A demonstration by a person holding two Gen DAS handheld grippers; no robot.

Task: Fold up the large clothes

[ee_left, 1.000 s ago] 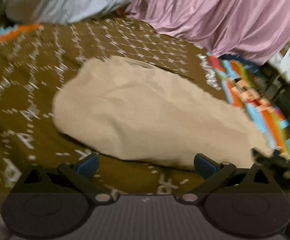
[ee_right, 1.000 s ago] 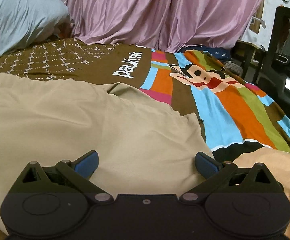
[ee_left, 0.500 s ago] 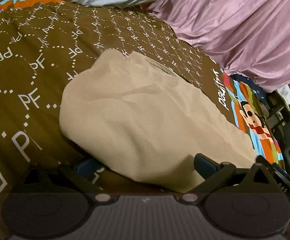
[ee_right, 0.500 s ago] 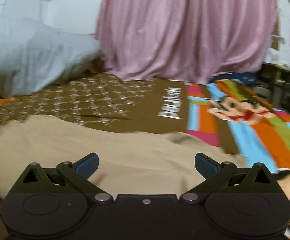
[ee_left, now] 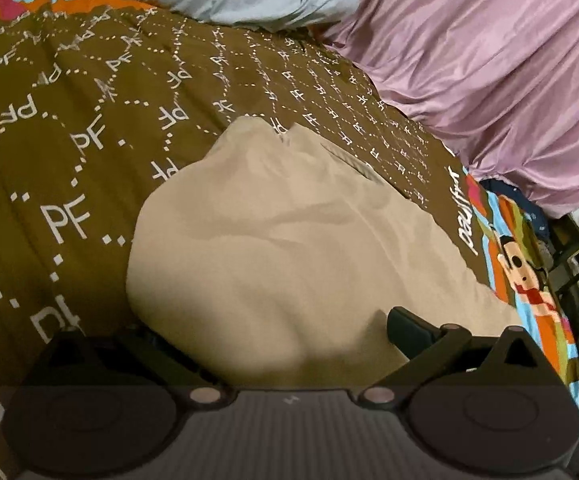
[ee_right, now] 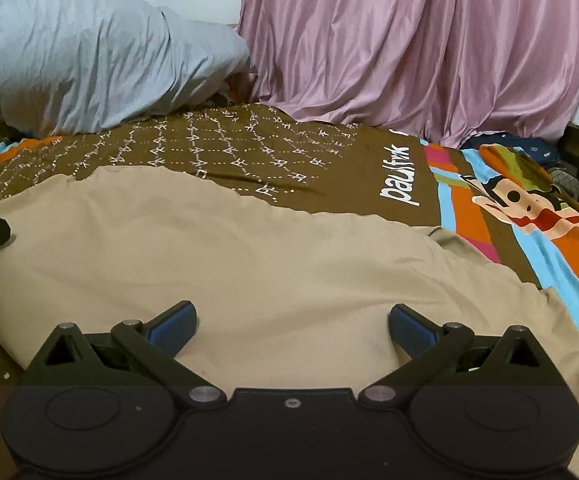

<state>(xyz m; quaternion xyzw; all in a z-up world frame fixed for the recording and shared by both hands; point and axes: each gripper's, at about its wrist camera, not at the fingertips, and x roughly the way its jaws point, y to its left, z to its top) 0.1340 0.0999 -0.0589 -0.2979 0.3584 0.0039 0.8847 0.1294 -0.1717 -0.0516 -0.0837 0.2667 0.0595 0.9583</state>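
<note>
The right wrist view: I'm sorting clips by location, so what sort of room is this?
Most likely a bedroom. A beige garment lies spread on a bed covered by a brown printed bedspread with a cartoon monkey, a grey pillow sits at its head, and pink curtains hang behind.

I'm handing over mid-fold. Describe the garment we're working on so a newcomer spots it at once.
Start at the bed under the brown bedspread printed with white PF letters, in front of the pink curtain. The tan garment lies spread across that bedspread, reaching toward its colourful cartoon end. It is the only plain, unprinted beige cloth there; the grey pillow sits apart behind it.
</note>
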